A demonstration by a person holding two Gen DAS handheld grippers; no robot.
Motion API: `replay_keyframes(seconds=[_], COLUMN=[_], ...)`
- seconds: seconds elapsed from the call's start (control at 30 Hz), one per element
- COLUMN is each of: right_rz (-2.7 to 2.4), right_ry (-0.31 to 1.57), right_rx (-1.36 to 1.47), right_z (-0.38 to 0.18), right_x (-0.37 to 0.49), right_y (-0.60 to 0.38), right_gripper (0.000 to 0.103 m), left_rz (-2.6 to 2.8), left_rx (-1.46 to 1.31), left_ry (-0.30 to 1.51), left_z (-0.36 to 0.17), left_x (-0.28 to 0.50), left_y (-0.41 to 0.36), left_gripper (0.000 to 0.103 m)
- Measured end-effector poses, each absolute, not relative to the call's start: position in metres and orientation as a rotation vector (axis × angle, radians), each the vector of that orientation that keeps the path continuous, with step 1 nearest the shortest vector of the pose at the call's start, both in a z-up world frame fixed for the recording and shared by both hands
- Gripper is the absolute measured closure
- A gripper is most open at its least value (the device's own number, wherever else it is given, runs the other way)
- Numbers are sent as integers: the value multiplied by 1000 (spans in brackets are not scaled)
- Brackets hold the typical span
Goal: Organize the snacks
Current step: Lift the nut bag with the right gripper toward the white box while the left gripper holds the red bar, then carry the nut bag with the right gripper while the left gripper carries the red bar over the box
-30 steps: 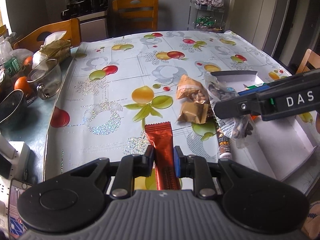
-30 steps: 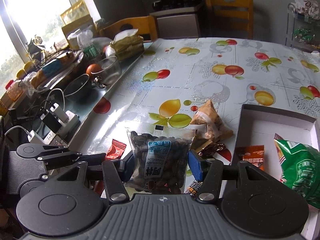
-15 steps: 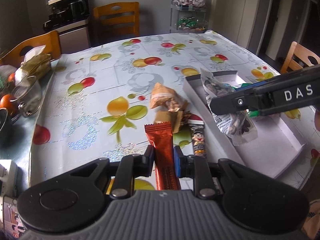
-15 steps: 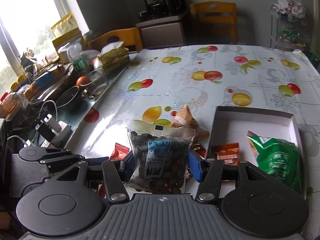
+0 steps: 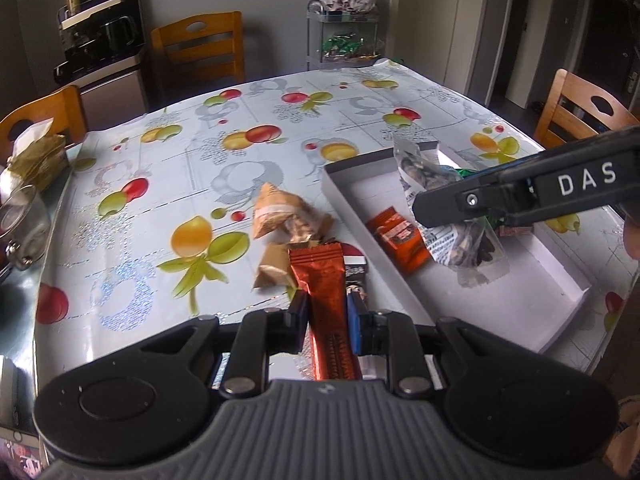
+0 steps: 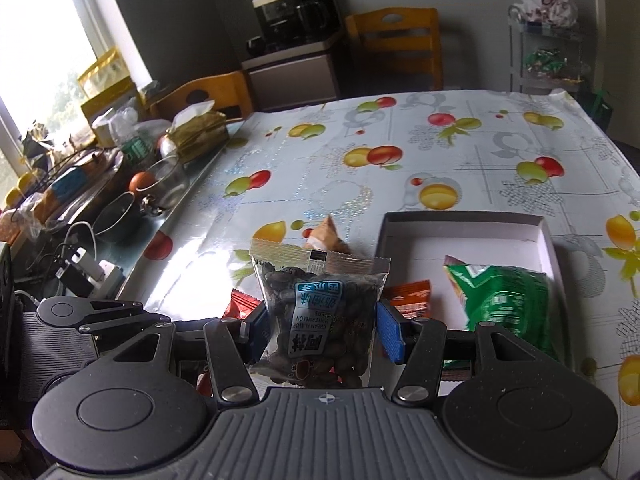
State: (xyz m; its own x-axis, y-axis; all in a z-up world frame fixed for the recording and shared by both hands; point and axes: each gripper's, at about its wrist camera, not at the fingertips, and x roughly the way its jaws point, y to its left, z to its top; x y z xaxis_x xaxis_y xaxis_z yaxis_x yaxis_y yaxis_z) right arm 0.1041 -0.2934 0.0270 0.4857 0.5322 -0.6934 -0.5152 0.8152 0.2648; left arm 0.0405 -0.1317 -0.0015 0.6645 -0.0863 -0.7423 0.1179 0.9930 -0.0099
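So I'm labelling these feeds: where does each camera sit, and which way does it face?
Left wrist: on the left hand-held gripper, facing along its fingers, shut on the red bar, across the table toward the white box; the right hand-held gripper crosses its view.
Right wrist: on the right hand-held gripper, shut on the seed packet, facing the same box.
Shared: box, seed packet, orange packet.

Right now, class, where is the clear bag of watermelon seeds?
The watermelon seed bag is clamped in the right gripper, held above the white tray, near the orange packet.
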Motion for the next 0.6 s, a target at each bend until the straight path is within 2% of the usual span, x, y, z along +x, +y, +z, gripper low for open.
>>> replay_keyframes(seconds=[0.6], right_rz=[569], right_ry=[852], right_rx=[54], right_z=[25], right_x=[107], right_y=[-331], right_gripper=[48], left_rz=[-188], left_rx=[67], left_ry=[833], left_z=[-3], left_x=[58], left_y=[-164], left_gripper=[85])
